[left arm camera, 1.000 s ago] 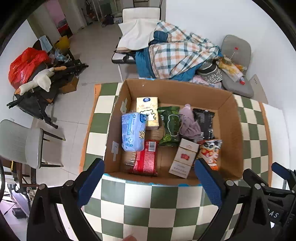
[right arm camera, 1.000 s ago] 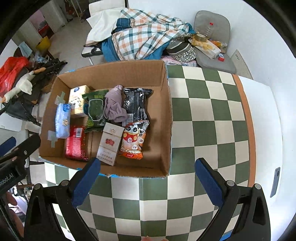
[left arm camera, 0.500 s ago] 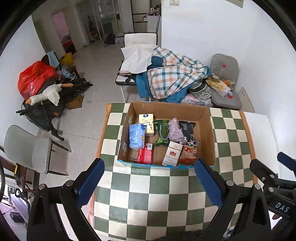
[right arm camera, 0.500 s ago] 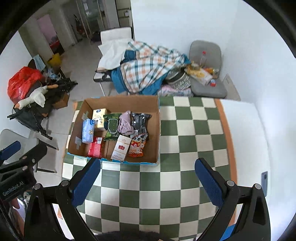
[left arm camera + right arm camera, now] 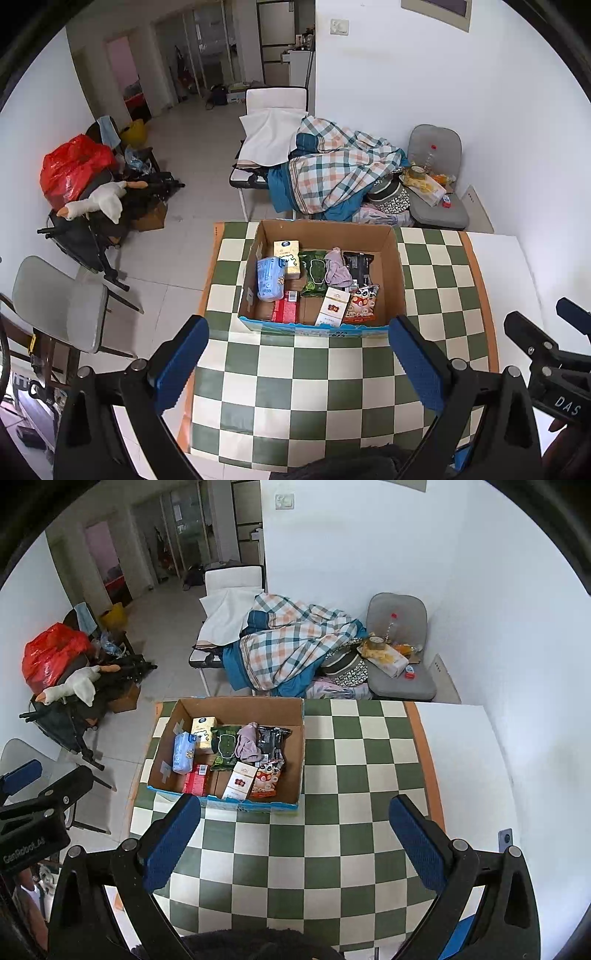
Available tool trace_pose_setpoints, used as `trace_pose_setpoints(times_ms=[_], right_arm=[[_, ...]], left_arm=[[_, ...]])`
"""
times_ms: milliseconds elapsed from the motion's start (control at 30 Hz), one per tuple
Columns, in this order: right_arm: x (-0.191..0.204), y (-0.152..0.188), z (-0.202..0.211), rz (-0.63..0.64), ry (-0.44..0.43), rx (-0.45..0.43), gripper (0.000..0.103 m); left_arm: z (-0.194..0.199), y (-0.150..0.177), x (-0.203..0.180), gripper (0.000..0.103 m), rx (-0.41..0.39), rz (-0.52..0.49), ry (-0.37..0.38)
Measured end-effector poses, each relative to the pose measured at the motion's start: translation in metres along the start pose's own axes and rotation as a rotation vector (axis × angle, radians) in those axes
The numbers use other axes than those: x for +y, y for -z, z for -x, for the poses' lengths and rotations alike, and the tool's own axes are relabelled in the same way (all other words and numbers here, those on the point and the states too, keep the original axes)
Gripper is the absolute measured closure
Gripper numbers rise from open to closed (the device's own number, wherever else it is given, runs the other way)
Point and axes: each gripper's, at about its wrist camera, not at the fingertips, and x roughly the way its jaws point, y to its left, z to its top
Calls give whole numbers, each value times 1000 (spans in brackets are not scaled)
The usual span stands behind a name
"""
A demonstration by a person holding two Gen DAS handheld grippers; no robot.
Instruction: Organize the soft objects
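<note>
The checkered desk (image 5: 332,376) carries an open cardboard box (image 5: 397,273) toward its far left corner. Inside lie packets and a crumpled mauve cloth (image 5: 338,267). The left tool (image 5: 297,363) and right tool (image 5: 293,840) hover near the desk's near edge, both released, grasping nothing.

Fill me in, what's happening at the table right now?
Nothing is being handled. Both the left gripper and the right gripper are open and empty, held well above the checkered table. The cardboard box sits on it, holding packets, cartons and a crumpled purple cloth.
</note>
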Motion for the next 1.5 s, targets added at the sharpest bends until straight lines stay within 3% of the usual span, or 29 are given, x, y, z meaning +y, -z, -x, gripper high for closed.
trace_pose_setpoints(times_ms=[467,1500], right_arm=[[-8,-1,24,-11,10,-33,0],[-11,-6,31,-17,25,-44,0]], left_arm=[[18,4,-5,3,-36,-7,5],[21,1,-13,3,-37,-8,3]])
